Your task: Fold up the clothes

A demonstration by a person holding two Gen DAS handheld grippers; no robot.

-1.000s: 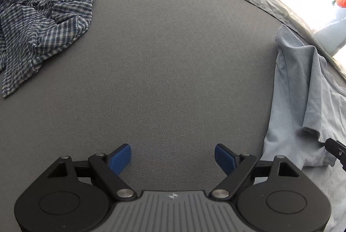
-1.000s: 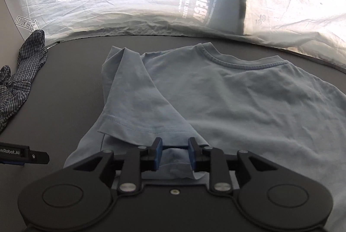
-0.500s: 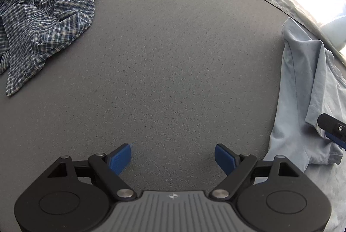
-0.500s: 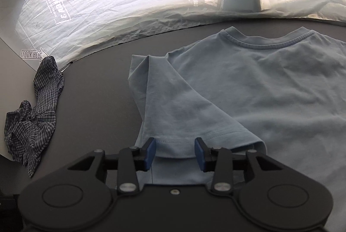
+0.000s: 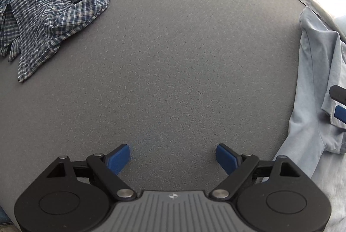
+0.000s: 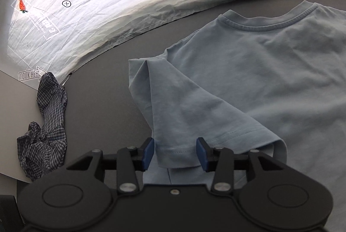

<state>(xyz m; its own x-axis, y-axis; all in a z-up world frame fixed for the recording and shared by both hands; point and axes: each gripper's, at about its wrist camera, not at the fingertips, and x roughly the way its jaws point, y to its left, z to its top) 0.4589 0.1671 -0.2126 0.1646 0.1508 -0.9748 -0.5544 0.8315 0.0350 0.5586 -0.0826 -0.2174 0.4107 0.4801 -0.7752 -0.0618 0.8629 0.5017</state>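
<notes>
A light blue T-shirt [image 6: 270,80] lies flat on the grey table, neck band at the far side, its left sleeve [image 6: 190,115] folded inward over the body. My right gripper [image 6: 175,153] hangs over the sleeve's hem; its jaws are opening, the hem lies between them and the pads stand off the cloth. In the left wrist view the shirt's edge [image 5: 311,85] shows at the right, with a blue pad [image 5: 340,114] of the right gripper beside it. My left gripper [image 5: 173,156] is open over bare table, nothing between its fingers.
A crumpled blue checked shirt [image 5: 54,9] lies at the far left of the table [image 5: 173,59], also seen in the right wrist view as a checked shirt [image 6: 46,134]. A white printed sheet [image 6: 108,5] with arrows and carrots borders the table's far edge.
My right gripper's jaws have spread from shut on the sleeve hem to apart, letting it go, and the gripper has rolled. The left gripper stays open and tilted slightly further down.
</notes>
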